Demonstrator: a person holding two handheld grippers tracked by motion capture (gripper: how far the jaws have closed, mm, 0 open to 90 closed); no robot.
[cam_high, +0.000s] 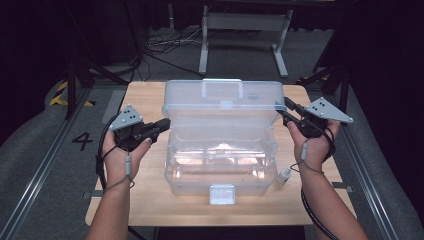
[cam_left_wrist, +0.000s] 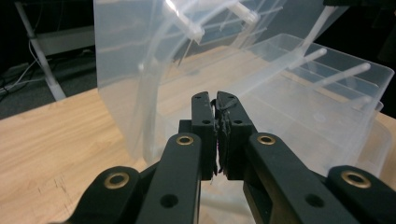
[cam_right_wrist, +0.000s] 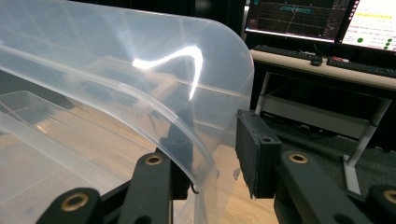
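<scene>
I see a clear plastic storage box (cam_high: 220, 162) sitting in the middle of the wooden table (cam_high: 150, 200), and I take it as my landmark. Its hinged lid (cam_high: 222, 97) stands raised at the box's far side, tilted back, and a white latch (cam_high: 222, 194) hangs on the box's near wall.

My left gripper (cam_high: 164, 124) is held just beside the box's left end, near the lid's lower left corner. In the left gripper view (cam_left_wrist: 218, 116) its jaws are pressed together with nothing between them, the tips pointing at the box's wall; I cannot tell whether they touch the plastic.

My right gripper (cam_high: 286, 113) is at the box's right end, at the lid's right edge. In the right gripper view (cam_right_wrist: 217, 149) its jaws stand apart, one on the inner side of the lid's curved rim (cam_right_wrist: 187, 140) and the other outside it, so the lid's edge passes between them. The inner jaw sits close against the plastic, while the outer jaw stands clear of it, so the lid is straddled rather than pinched.

A small bottle (cam_high: 283, 177) with a white cap stands on the table just beside the box's near right corner, below my right hand (cam_high: 312, 145). My left hand (cam_high: 122, 152) is well to the left of the box.
</scene>
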